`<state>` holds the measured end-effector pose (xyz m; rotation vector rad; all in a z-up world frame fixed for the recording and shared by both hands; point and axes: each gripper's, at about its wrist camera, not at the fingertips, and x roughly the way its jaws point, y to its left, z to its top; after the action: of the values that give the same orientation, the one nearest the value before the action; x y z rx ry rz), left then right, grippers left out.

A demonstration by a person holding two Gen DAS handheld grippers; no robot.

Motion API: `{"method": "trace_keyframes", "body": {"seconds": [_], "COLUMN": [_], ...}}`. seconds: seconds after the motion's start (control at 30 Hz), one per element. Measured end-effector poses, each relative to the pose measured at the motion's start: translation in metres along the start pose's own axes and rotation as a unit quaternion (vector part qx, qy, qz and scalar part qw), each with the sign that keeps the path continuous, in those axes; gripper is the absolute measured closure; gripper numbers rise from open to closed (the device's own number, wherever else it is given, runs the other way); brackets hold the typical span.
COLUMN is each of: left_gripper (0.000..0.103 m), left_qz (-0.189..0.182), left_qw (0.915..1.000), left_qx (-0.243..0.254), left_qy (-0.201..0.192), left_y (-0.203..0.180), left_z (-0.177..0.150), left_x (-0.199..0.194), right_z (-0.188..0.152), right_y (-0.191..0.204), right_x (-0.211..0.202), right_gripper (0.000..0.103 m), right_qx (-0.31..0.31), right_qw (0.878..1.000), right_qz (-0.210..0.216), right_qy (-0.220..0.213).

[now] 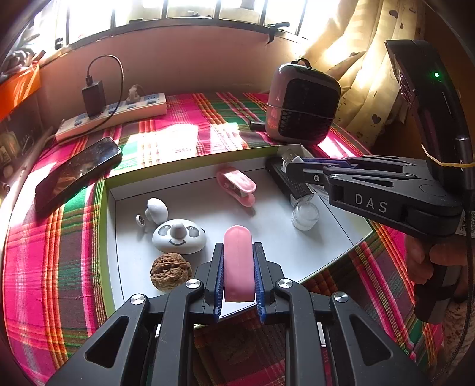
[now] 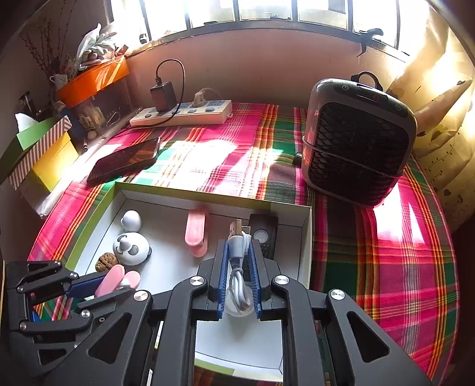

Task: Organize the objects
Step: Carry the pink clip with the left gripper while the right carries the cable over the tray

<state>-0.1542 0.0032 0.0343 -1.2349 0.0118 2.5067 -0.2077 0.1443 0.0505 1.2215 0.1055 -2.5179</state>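
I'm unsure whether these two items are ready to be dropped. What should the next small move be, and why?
Probably lower the left tool a little and set its pink clip on bare floor of the white box. It is shut on the clip above the box's near edge, beside the walnut; the right tool, shut on the white USB cable, can follow.

Sunlit barred window (image 2: 267,12), cream curtain (image 1: 365,68)

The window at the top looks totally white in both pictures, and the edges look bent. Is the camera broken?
No. In the left wrist view the window is overexposed and sun glares on the plaid cloth, while straight edges like the white box bow from the fisheye lens. In the right wrist view the same glare washes out the cloth, and the corners go dark.
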Motion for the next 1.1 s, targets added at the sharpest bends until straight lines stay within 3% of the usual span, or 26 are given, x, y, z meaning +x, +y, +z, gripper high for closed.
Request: {"method": "trace_keyframes", "body": {"seconds": [1.1], "left_gripper": [0.087], "left_qz": [0.0], "left_qw": [0.9996], "left_qx": [-0.018], "left_qy": [0.021], "left_y": [0.008], "left_z": [0.002], "left_x": [0.027], "right_z": [0.012], "right_y": [0.01], "right_x": [0.045], "right_gripper": [0.088], "right_qx": [-0.015], "right_qw": [0.999], "right_qz": [0.003], "right_qy": [0.032]}}
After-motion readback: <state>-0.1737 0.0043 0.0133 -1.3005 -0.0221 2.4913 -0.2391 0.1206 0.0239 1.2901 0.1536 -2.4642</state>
